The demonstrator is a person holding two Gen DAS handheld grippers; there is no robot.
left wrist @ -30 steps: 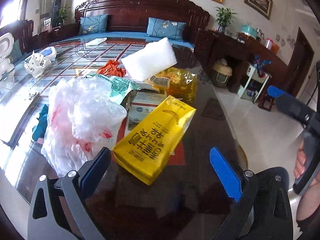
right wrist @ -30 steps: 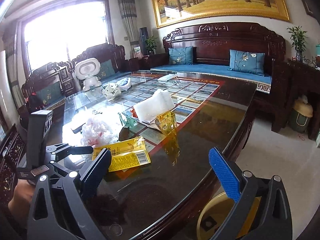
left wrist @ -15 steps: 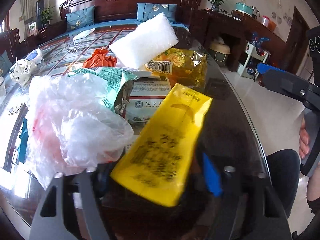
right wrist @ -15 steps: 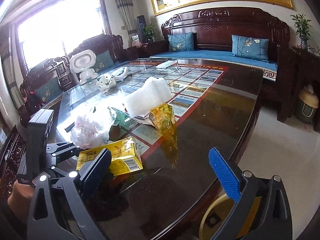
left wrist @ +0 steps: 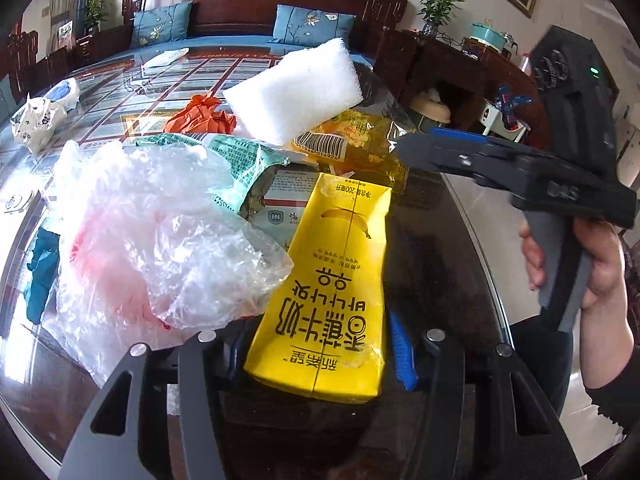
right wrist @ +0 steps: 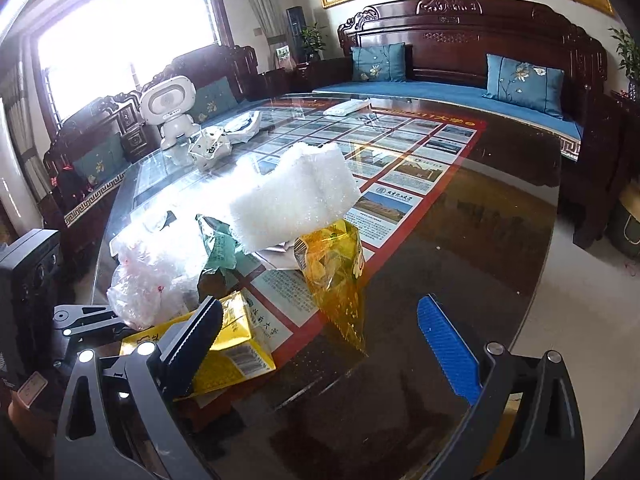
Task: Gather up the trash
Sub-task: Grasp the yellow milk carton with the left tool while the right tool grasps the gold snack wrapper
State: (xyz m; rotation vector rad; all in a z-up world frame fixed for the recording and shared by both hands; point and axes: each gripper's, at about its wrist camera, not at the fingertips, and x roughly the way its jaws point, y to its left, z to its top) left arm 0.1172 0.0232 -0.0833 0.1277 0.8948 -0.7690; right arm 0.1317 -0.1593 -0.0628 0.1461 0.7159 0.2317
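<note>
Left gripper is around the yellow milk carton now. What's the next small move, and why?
Probably lift the flat yellow milk carton straight up a little. The left gripper has closed in on its near end, and the crumpled clear plastic bag overlaps its edge, so a slow lift should free it.

My left gripper is held low and level, its fingers drawn in against both sides of a yellow carton. My right gripper is held forward with its fingers spread wide apart and nothing between them. In the left wrist view, my right hand wraps the right gripper's grey handle, fingers curled around its front.
</note>
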